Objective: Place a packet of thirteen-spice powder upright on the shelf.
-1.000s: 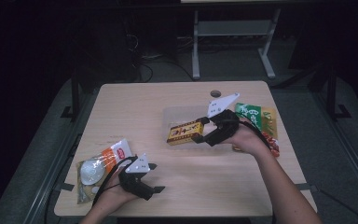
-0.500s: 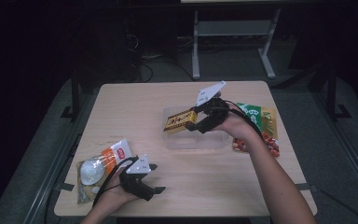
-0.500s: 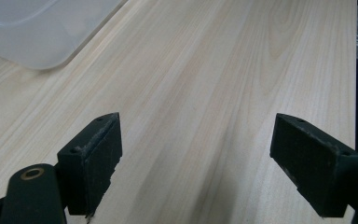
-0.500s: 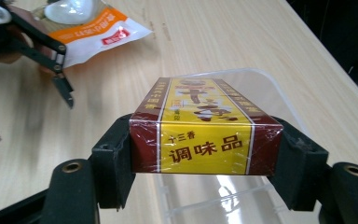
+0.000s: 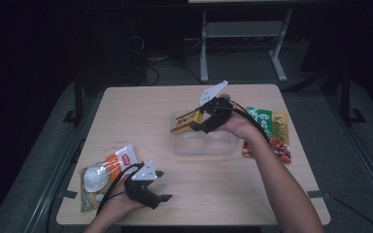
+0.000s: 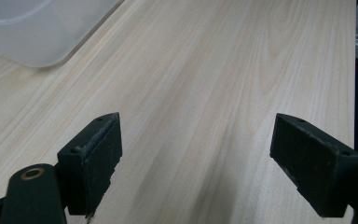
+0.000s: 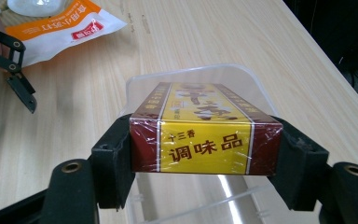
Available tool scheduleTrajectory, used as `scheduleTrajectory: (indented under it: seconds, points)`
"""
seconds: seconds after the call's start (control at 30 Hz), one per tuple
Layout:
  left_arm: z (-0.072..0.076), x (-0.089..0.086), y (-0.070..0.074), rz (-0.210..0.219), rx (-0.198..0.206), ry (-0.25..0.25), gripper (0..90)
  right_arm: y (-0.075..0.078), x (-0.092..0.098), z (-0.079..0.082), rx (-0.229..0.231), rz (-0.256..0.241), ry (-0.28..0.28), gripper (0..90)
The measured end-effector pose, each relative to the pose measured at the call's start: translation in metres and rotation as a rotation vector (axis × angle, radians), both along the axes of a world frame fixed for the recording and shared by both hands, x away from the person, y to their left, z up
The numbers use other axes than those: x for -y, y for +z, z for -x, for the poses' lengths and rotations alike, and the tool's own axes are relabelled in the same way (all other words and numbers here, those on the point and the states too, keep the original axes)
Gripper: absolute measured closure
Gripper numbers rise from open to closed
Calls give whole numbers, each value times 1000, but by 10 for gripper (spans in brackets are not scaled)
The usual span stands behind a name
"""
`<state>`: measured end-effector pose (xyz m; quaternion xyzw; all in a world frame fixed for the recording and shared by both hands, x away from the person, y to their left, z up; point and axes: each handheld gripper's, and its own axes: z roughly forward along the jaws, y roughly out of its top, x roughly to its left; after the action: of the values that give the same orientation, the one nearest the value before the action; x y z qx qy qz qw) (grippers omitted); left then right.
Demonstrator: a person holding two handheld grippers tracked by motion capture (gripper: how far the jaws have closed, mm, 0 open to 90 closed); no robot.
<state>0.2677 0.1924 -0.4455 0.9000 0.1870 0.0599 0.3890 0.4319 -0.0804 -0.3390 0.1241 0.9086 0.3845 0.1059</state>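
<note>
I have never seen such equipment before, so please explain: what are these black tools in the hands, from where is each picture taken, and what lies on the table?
A person sits at a wooden table and holds a hand tool with a two-jaw claw in each hand. One picture comes from a camera above the table; the other two come from small cameras riding on each tool, looking along its black jaws. The right claw grips a red-and-yellow box above a clear plastic container. The left claw is open and empty, low over the wood. An orange-and-white packet lies near the left hand, and green and red packets lie at the right.
</note>
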Motion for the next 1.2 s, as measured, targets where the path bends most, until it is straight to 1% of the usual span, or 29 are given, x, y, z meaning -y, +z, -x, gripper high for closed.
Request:
scheduleTrajectory:
  seconds: [0.03,0.1,0.13,0.17,0.2,0.23,0.27,0.3,0.4,0.5,0.57,0.6,0.67,0.7,0.77,0.8,0.83,0.9,0.93,1.0,1.03,1.07,1.1,1.2]
  points:
    - [0,0,0,4,-4,-1,161,0,-1,0,-1,0,-3,317]
    - [0,0,0,13,-4,-2,161,-2,-2,-3,26,0,15,317]
    - [1,1,1,11,-4,-4,161,-2,-3,-4,29,-1,15,316]
    - [1,1,1,10,-5,-4,161,-2,-4,-3,1,-9,-7,316]
    - [1,1,0,9,-5,-6,161,-3,-5,-4,7,-10,-4,316]
    - [1,1,0,7,-5,-6,161,-3,-5,-6,22,-9,6,316]
    - [1,1,0,5,-5,-8,161,-3,-7,-6,0,-15,-6,316]
    - [1,1,0,4,-4,-8,161,-4,-8,-8,17,-20,15,315]
    - [1,1,0,1,-3,-8,161,-2,-12,-9,9,-15,17,315]
    - [1,1,0,-2,-2,-8,161,1,-18,-13,19,-16,32,315]
    - [2,1,1,-2,-2,-8,161,3,-21,-13,14,-11,33,315]
    - [2,1,1,-1,-2,-9,162,3,-23,-14,27,-19,44,315]
    - [2,1,1,-1,-2,-9,161,5,-26,-16,19,-15,45,315]
    - [2,1,1,-1,-3,-9,161,5,-27,-17,31,-16,57,315]
    - [1,1,0,-2,-4,-11,161,7,-31,-17,20,-18,53,315]
    - [1,1,0,-3,-5,-13,161,7,-32,-19,31,-12,65,314]
    - [1,1,0,-3,-6,-14,161,8,-34,-18,23,-10,63,315]
    - [1,1,-1,-2,-8,-15,161,8,-38,-20,40,-8,76,314]
    - [1,1,0,-3,-8,-16,161,8,-40,-20,34,-16,75,314]
    - [1,1,0,-3,-7,-16,161,8,-44,-22,35,-3,86,314]
    - [1,1,0,-2,-6,-16,161,8,-46,-24,39,-5,91,314]
    - [1,1,0,-4,-5,-16,161,9,-47,-24,33,-4,91,314]
    - [2,1,0,-6,-7,-16,161,8,-49,-26,37,-1,102,314]
    - [2,1,0,-8,-9,-16,161,6,-55,-28,34,12,111,313]
